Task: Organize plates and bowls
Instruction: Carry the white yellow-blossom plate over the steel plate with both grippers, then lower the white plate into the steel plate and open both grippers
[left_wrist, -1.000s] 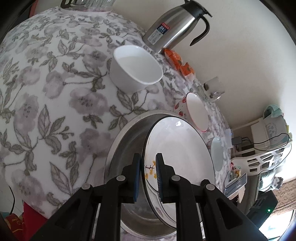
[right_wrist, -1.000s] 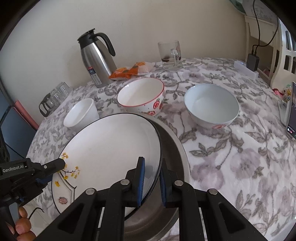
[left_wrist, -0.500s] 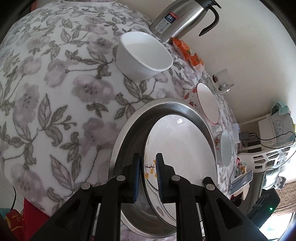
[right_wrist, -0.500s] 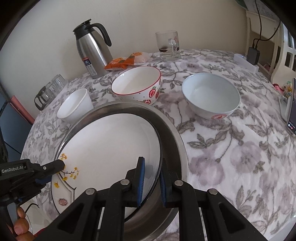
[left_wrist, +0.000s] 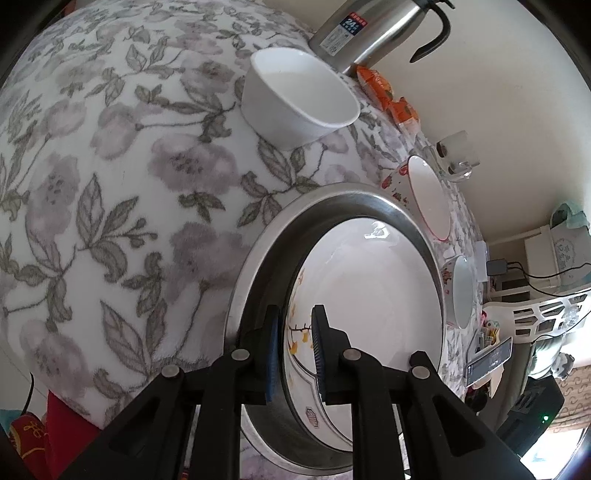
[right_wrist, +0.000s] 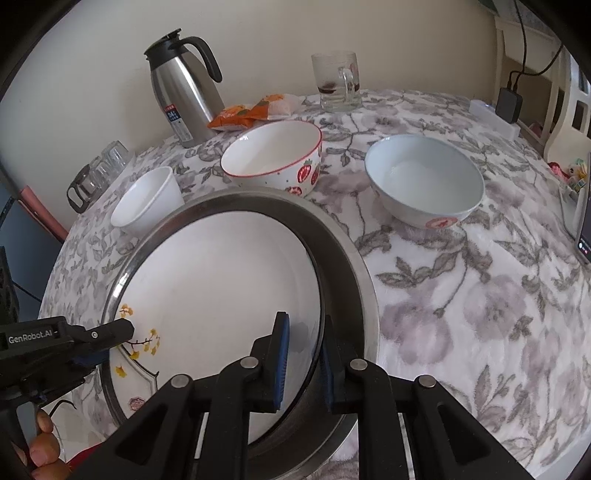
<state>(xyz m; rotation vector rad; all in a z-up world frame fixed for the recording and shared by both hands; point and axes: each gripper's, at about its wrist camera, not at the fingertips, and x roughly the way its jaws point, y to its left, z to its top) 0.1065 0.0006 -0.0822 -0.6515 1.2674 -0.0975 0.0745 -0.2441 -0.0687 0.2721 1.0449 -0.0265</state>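
The white plate (right_wrist: 221, 288), with its yellow blossom sprig near one edge, now sits low inside the steel basin (right_wrist: 354, 280). A second ago it was tilted above the basin, its far rim raised clear of the steel rim; since then it has come down until the basin's rim rings it all round. Whether it already lies flat on the basin floor I cannot tell.

The left hand-held gripper (left_wrist: 295, 350) is closed on the plate's edge at the blossom side, pads pressing the rim. The right hand-held gripper (right_wrist: 303, 354) is closed on the opposite edge, its outer finger between the plate and the basin wall.

By my judgement the plate is nearly placed, and both grips would need to loosen and lift out without dragging it.

Beyond the basin, the strawberry bowl (right_wrist: 275, 158) touches or nearly touches its far rim. The small white bowl (right_wrist: 147, 201) stands just beside the basin to the left, and the pale blue bowl (right_wrist: 424, 181) sits apart on the right. All three wait on the flowered bench (right_wrist: 480, 295), so the bowls appear still unsorted.
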